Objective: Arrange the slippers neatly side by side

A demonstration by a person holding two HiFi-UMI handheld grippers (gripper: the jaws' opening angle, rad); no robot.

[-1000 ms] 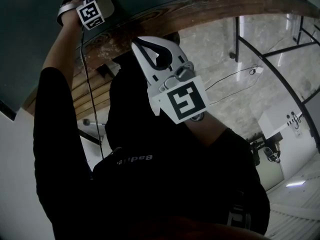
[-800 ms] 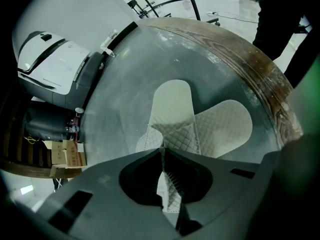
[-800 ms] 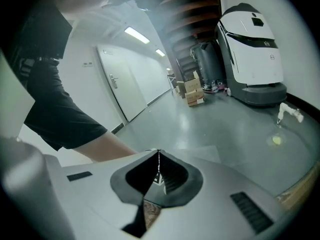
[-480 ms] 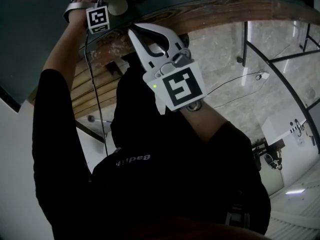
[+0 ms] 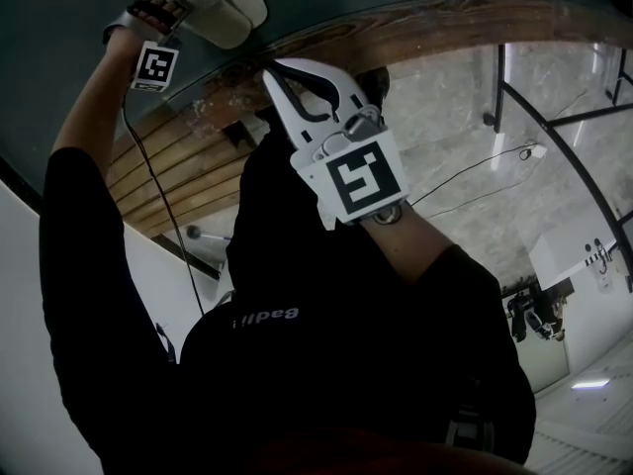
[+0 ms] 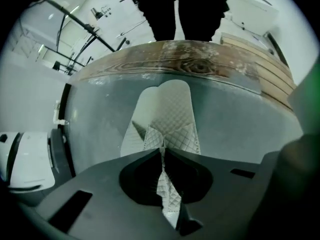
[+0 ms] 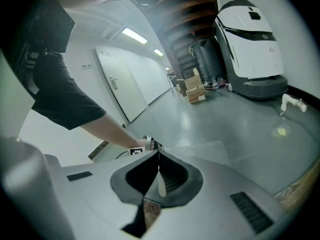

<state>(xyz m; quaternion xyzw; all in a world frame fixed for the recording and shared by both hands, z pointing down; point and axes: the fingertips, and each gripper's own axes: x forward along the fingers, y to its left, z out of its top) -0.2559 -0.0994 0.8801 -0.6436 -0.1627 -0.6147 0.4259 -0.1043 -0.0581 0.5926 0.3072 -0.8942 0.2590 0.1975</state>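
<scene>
A white quilted slipper (image 6: 170, 109) hangs over the dark grey tabletop (image 6: 240, 124), and my left gripper (image 6: 162, 151) is shut on its strap. In the head view that slipper (image 5: 220, 8) is at the top left, with the left gripper (image 5: 178, 8) beside it and its marker cube below. I cannot tell whether a second slipper lies against it. My right gripper (image 5: 287, 77) hovers over the table's wooden rim (image 5: 445, 23), shut with nothing between its fingertips. The right gripper (image 7: 159, 153) looks toward the left hand and its marker cube (image 7: 136, 150).
The round table has a worn wooden edge (image 6: 200, 66). Wooden planks (image 5: 168, 176) lie below it at the left. A black metal frame (image 5: 564, 137) and a cable (image 5: 475, 171) are on the pale floor at the right. A white machine (image 7: 250, 49) and cardboard boxes (image 7: 192, 89) stand beyond the table.
My left gripper has swung left and rolled over, bringing the slipper further into view at the top. The right gripper has edged slightly right and stays shut.
</scene>
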